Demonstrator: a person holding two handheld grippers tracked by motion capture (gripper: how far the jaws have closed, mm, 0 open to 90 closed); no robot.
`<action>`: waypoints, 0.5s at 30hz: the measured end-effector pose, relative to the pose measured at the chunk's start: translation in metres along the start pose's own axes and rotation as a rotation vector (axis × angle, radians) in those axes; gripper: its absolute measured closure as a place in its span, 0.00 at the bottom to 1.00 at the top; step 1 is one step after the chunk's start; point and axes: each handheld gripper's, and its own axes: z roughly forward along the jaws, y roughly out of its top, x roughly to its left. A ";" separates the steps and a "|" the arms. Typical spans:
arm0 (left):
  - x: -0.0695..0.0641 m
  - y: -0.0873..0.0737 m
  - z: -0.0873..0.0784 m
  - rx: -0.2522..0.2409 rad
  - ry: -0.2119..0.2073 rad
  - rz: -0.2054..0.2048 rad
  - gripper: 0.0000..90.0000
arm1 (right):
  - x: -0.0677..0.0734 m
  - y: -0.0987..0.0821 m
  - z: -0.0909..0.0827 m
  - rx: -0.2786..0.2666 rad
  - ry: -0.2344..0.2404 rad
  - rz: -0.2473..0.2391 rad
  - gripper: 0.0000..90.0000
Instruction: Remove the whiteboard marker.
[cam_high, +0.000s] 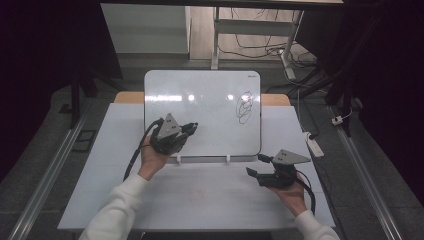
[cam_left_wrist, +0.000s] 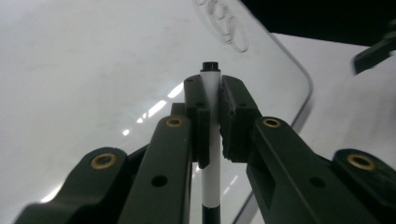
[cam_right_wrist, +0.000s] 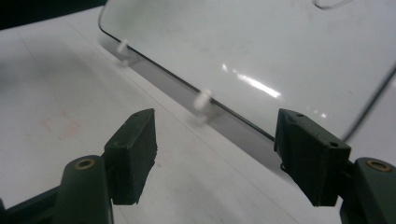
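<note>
Left tool (cam_left_wrist: 212, 116) jaws hide marker (cam_left_wrist: 211, 84) middle.

whiteboard (cam_high: 200, 107): propped, loops scribbled right | marker (cam_left_wrist: 211, 93): white, black-tipped, probably uncapped

Your left gripper's (cam_left_wrist: 211, 105) jaws hide the pen's (cam_left_wrist: 213, 154) middle; its lower end runs off at 6 o'clock.

I see overhead light glaring in streaks on the whiteboard (cam_high: 200, 107); surface (cam_high: 210, 195) bright, surroundings near-black. Both gripper views soft, near jaws blurred, whites blown out.
</note>
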 end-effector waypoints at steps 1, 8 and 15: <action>-0.004 0.002 0.002 -0.003 -0.007 0.004 0.91 | 0.002 0.002 0.002 -0.006 0.009 0.000 0.33; -0.029 0.015 0.016 -0.018 -0.061 0.038 0.91 | 0.018 0.022 0.024 -0.035 0.088 0.023 0.35; -0.043 0.020 0.026 -0.017 -0.098 0.051 0.91 | 0.034 0.036 0.047 -0.004 0.134 0.025 0.38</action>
